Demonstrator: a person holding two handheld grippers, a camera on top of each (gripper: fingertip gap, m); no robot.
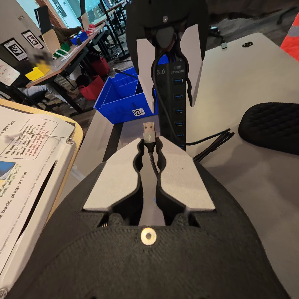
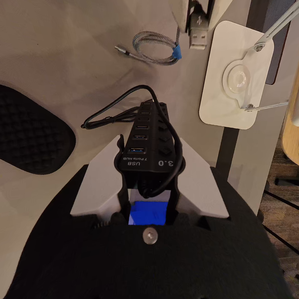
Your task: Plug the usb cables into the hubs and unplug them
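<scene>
At the desk's (image 1: 226, 68) far edge sits a blue bin (image 1: 119, 103) with a small tag; only a thin cable shows inside. The left gripper (image 1: 149, 142) clamps a USB plug (image 1: 149, 132) near the black hub (image 2: 145, 137), printed in white, which the right gripper (image 2: 150, 155) grips.

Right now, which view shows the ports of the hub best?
The right wrist view. The hub lies lengthwise in the right gripper, its row of ports facing the camera, all empty. In the left wrist view the hub stands farther off, partly hidden behind the right gripper's fingers.
</scene>
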